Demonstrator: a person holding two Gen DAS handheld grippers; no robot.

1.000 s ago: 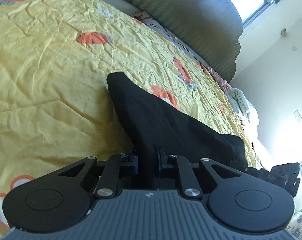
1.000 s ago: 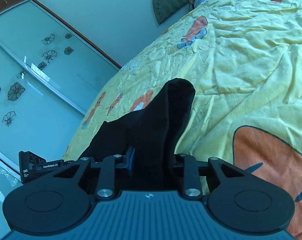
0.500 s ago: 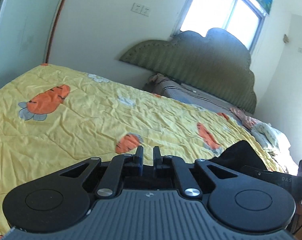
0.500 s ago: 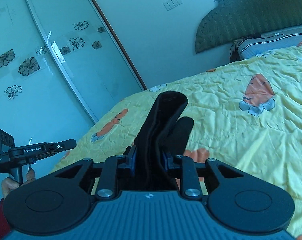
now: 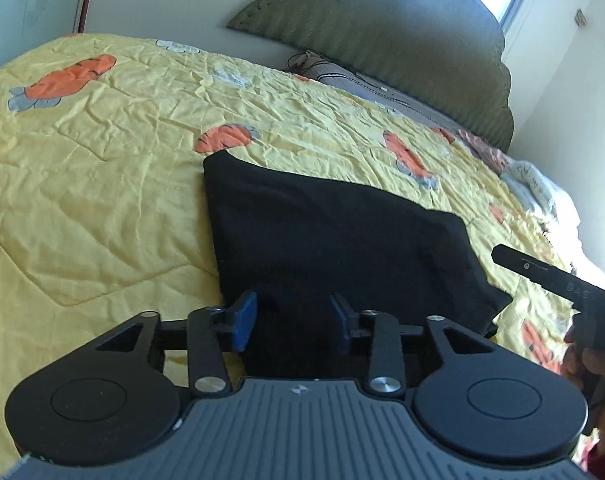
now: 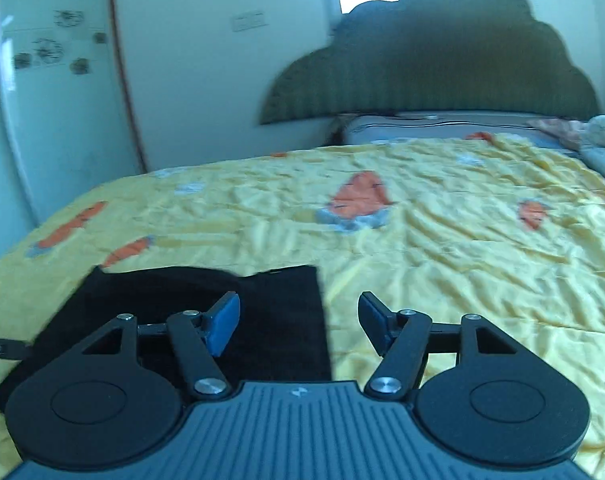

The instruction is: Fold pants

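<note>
The black pants (image 5: 334, 236) lie folded flat on the yellow carrot-print bedspread (image 5: 102, 184). The left tool (image 5: 292, 322) and right tool (image 6: 298, 320) are both opening, pads clear of the cloth. A fold looks just laid; next likely calls for smoothing or regrasping an edge.

Both wrist views look from just behind their own fingers, angled down across the yellow bed (image 5: 102, 168) toward the green headboard (image 5: 402, 32), close above the black pants (image 5: 334, 232), which both views share along with bed and headboard.
</note>
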